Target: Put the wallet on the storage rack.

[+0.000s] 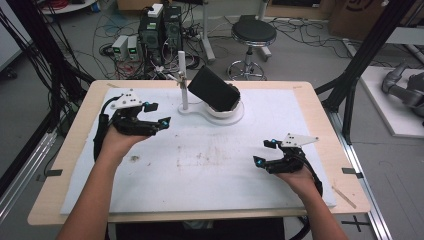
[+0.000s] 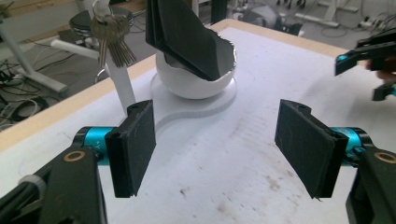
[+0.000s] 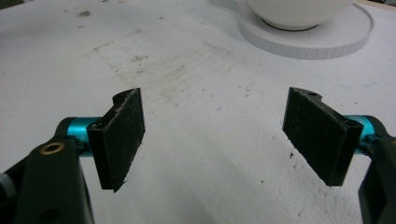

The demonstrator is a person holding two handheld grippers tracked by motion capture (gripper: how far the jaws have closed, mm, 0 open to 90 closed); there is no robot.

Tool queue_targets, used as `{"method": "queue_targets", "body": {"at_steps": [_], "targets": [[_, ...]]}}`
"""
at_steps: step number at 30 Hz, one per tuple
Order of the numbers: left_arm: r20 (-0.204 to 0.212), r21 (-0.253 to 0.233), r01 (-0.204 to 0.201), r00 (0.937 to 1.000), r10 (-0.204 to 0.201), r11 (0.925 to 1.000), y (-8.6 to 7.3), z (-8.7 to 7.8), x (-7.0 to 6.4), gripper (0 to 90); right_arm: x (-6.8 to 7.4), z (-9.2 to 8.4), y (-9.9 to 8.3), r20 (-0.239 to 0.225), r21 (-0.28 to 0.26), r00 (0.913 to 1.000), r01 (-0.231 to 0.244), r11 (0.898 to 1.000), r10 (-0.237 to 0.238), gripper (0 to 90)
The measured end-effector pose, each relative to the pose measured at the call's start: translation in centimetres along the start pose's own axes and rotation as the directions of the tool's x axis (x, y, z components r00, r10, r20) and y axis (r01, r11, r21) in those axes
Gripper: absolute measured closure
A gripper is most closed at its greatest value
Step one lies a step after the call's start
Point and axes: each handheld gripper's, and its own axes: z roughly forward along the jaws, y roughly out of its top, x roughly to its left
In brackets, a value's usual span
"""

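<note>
Black wallet [image 1: 214, 89] leans in white bowl [image 1: 235, 110] (keys [image 2: 113, 39] beside).

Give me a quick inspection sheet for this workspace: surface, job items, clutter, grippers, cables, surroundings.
Surface: white mat on a wooden table, with brown smudges near the middle.
Job's things: black wallet leaning tilted in a white bowl on a white stand; keys hang from its post.
Clutter: nothing seen.
Grippers: left gripper open, nothing between the jaws; right gripper open, nothing between the jaws.
Cables: a black cable trails from the left gripper.
Surroundings: stool, computers, loose wires on the floor.
</note>
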Motion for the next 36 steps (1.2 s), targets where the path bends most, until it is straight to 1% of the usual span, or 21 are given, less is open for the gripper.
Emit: {"method": "queue_targets", "body": {"at_steps": [3, 4, 6, 10, 13, 15, 17, 18, 20, 23, 25, 27, 29, 32, 33, 36], "targets": [[0.007, -0.001, 0.009, 0.9999, -0.009, 1.0, -1.2, -0.7, -0.3, 26.5, 0.1, 0.1, 0.0, 0.007, 0.002, 0.9999, 0.009, 1.0, -0.009, 21.3], [0.017, 0.002, 0.009, 0.9998, -0.009, 1.0, -1.8, -0.9, -0.4, 26.0, 0.2, 0.1, 0.0, 0.008, 0.002, 0.9999, 0.01, 1.0, -0.01, 21.3], [0.051, 0.004, 0.014, 0.9986, -0.015, 0.9999, -2.7, -1.6, -0.7, 24.6, 0.1, 0.1, 0.0, 0.008, 0.006, 0.9999, 0.007, 1.0, -0.007, 20.5], [0.076, -0.008, 0.015, 0.997, -0.014, 0.9999, -3.8, -2.5, -1.1, 23.5, 0.1, 0.2, -0.1, 0.009, 0.01, 1.0, -0.004, 1.0, 0.004, 20.0], [0.091, -0.006, 0.008, 0.9958, -0.007, 1.0, -4.6, -2.8, -1.4, 21.8, 0.1, 0.1, -0.1, 0.015, 0.007, 0.9998, -0.008, 1.0, 0.008, 19.9], [0.088, 0.001, 0.005, 0.9961, -0.005, 1.0, -5.3, -3.0, -1.6, 21.5, 0.0, 0.1, -0.1, 0.021, 0.005, 0.9997, -0.009, 1.0, 0.009, 19.8], [0.072, 0.002, 0.002, 0.9974, -0.002, 1.0, -5.7, -3.3, -1.5, 21.5, 0.0, 0.1, -0.1, 0.031, 0.009, 0.9995, -0.011, 1.0, 0.01, 19.8], [0.071, 0.0, 0.011, 0.9974, -0.011, 0.9999, -5.9, -3.4, -1.4, 21.4, -0.1, 0.1, -0.1, 0.032, 0.006, 0.9994, -0.013, 1.0, 0.013, 19.7], [0.073, -0.004, 0.017, 0.9972, -0.017, 0.9998, -6.3, -3.7, -1.1, 21.2, -0.2, 0.0, -0.1, 0.037, 0.004, 0.9991, -0.017, 1.0, 0.017, 19.5], [0.07, -0.014, 0.029, 0.9972, -0.028, 0.9995, -7.1, -3.6, -0.8, 20.1, -0.5, -0.1, -0.2, 0.051, 0.005, 0.9983, -0.028, 1.0, 0.028, 19.4], [0.08, -0.035, 0.04, 0.9961, -0.037, 0.9986, -7.7, -3.4, -0.7, 18.2, -0.6, -0.2, -0.2, 0.059, 0.002, 0.9979, -0.025, 1.0, 0.025, 19.4], [0.106, -0.051, 0.052, 0.9932, -0.047, 0.9973, -8.4, -3.4, -0.5, 17.9, -0.7, -0.3, -0.3, 0.071, -0.008, 0.9972, -0.024, 1.0, 0.024, 19.4], [0.106, -0.04, 0.057, 0.993, -0.053, 0.9976, -8.9, -3.2, -0.5, 17.9, -0.8, -0.5, -0.3, 0.077, -0.011, 0.9966, -0.029, 1.0, 0.03, 19.4], [0.094, -0.022, 0.057, 0.994, -0.055, 0.9981, -9.3, -2.9, -0.4, 17.8, -0.8, -0.5, -0.4, 0.077, -0.007, 0.9965, -0.032, 0.999, 0.033, 19.4], [0.088, -0.015, 0.055, 0.9947, -0.053, 0.9984, -9.4, -2.8, -0.5, 17.8, -1.0, -0.4, -0.4, 0.079, -0.007, 0.9966, -0.022, 1.0, 0.023, 19.4], [0.074, 0.003, 0.039, 0.9965, -0.039, 0.9992, -9.7, -2.8, -0.8, 17.8, -1.0, -0.3, -0.4, 0.074, -0.001, 0.9969, -0.027, 1.0, 0.027, 19.4]]}}
